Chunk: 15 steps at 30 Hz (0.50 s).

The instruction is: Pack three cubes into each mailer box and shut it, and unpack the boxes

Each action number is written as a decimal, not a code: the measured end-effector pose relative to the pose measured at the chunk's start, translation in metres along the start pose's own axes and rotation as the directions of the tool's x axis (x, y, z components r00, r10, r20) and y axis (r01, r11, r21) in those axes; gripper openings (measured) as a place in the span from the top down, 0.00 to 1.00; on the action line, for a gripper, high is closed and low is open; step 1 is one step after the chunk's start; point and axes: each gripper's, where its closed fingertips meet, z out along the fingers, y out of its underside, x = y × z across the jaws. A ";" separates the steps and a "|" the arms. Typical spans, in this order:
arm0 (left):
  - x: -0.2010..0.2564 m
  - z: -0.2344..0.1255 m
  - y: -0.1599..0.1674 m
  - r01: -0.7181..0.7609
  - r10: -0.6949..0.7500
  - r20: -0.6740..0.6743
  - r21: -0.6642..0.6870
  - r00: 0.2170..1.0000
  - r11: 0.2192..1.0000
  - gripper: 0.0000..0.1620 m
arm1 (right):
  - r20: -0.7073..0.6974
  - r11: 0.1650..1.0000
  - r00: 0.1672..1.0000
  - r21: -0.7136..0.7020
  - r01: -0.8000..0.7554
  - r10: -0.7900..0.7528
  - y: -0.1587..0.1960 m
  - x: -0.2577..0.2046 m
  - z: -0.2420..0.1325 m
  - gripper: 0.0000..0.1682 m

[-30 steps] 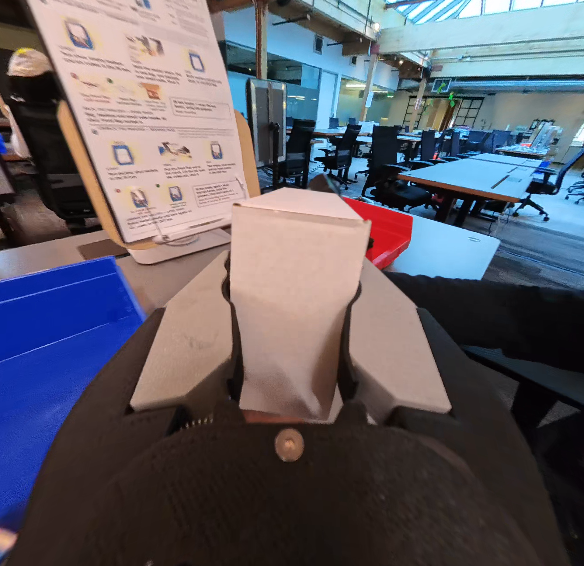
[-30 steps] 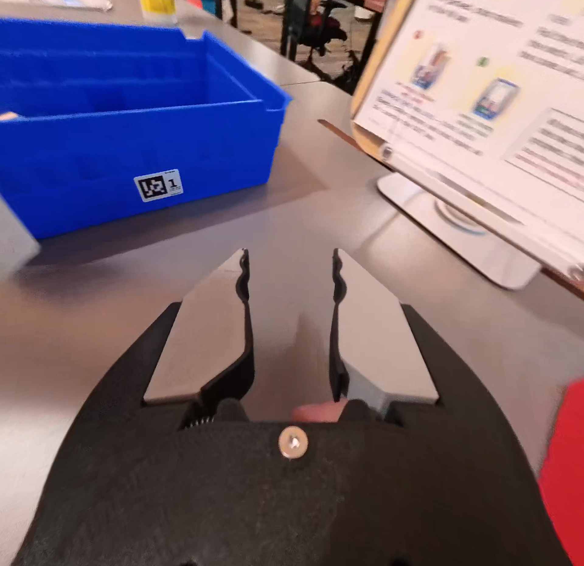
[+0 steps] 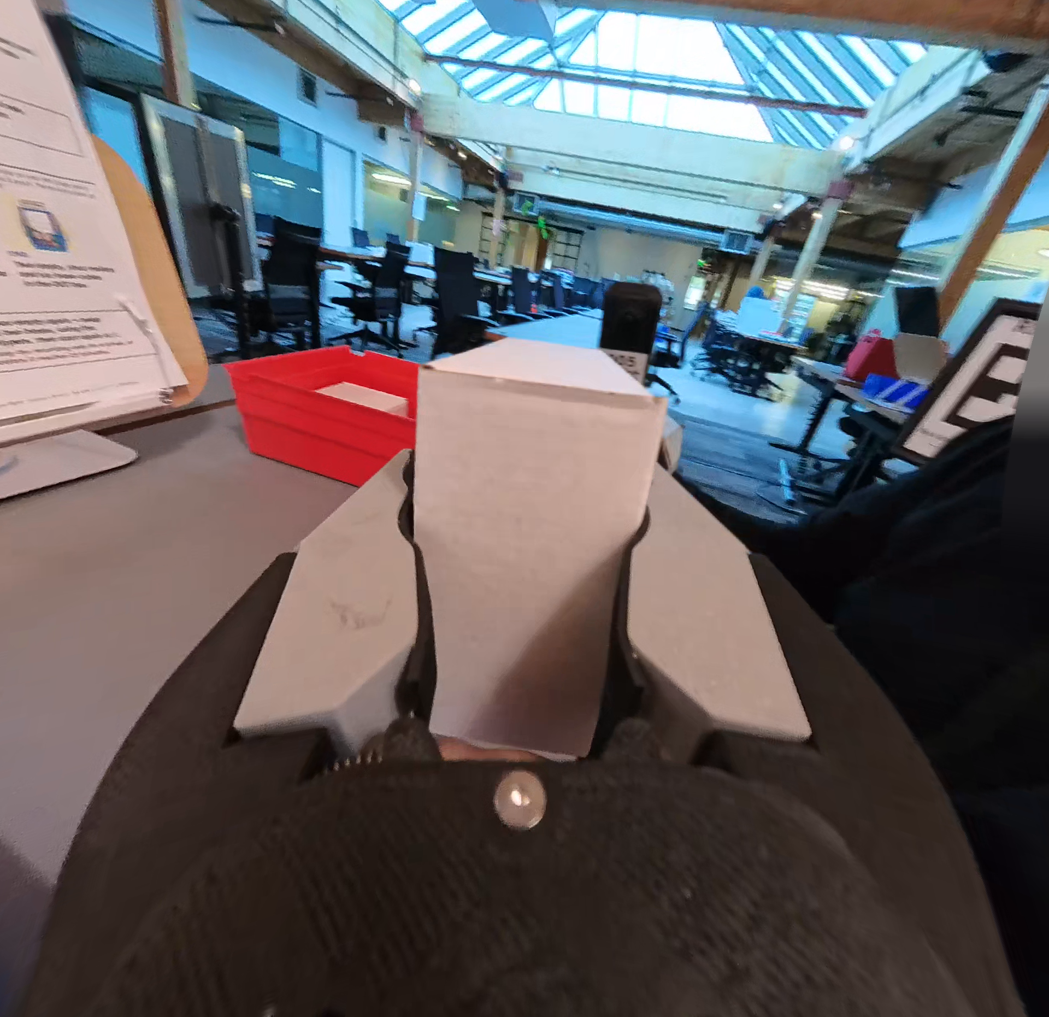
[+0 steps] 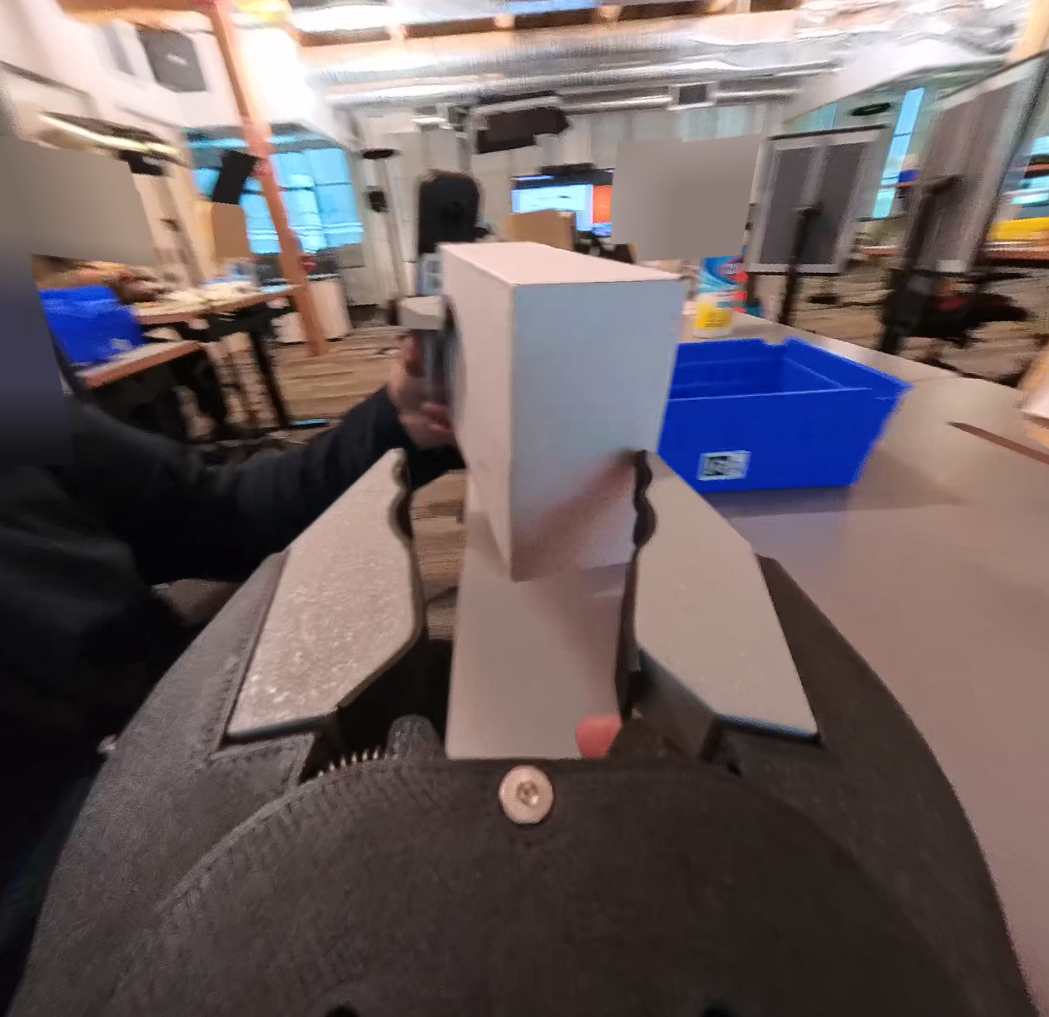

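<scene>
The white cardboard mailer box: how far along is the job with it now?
Done, apparently: the white cardboard mailer box looks shut, and a second white box lies in the red plastic bin. In hand: the left gripper clamps the box, and the open right gripper is at its corner. Left: whether packing or unpacking follows cannot be told; the contents are hidden.

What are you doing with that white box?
A person is holding a closed white mailer box up off the grey table, clamped in the left tongs. The right tongs are open and close to the box, one finger about at its edge, gripping nothing. A red bin with something white inside sits behind, and a blue bin stands on the table too. What's inside the box can't be seen.
</scene>
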 end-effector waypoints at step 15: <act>0.010 0.017 0.014 0.064 -0.064 -0.090 -0.010 0.994 0.998 0.56 | -0.061 0.997 0.998 -0.073 0.026 -0.031 0.014 0.007 0.010 0.61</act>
